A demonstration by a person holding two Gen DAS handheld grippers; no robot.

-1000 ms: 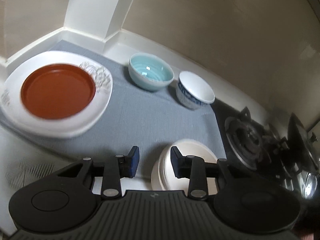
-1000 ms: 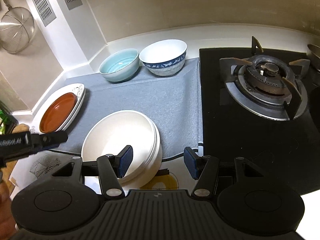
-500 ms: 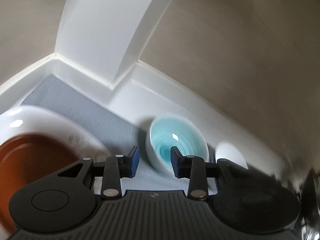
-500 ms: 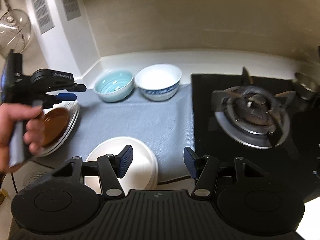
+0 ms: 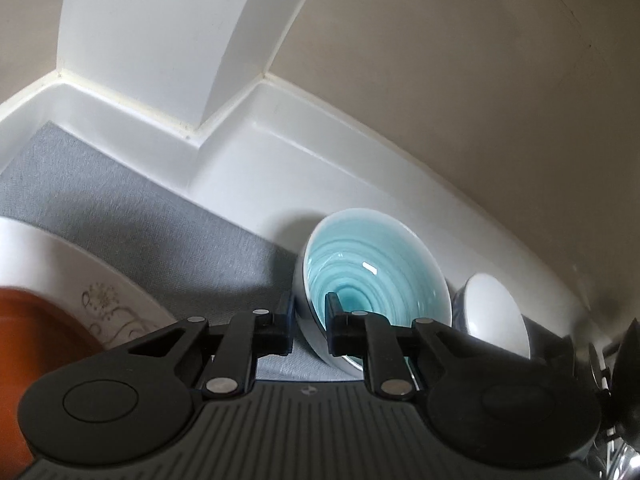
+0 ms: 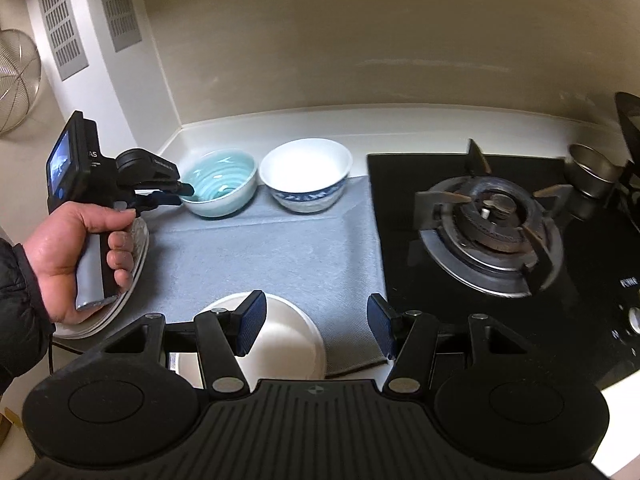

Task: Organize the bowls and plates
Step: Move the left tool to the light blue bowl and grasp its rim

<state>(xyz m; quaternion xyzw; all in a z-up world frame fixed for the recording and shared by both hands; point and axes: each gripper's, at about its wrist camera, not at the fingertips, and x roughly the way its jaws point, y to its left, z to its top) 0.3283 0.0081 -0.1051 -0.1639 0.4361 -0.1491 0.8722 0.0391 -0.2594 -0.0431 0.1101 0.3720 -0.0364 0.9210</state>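
The left gripper, its jaws just closing, pinches the near rim of the blue bowl by the tabletop's back edge, while only the right view shows the right gripper gaping above open grey mat.

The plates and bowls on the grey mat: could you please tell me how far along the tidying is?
Done: the brown plate sits on the patterned white plate. In hand: the left claw has just been closing over the near rim of the light blue bowl, one finger inside, one outside. Left: the blue-patterned white bowl and the white dish under the open, empty right claw.
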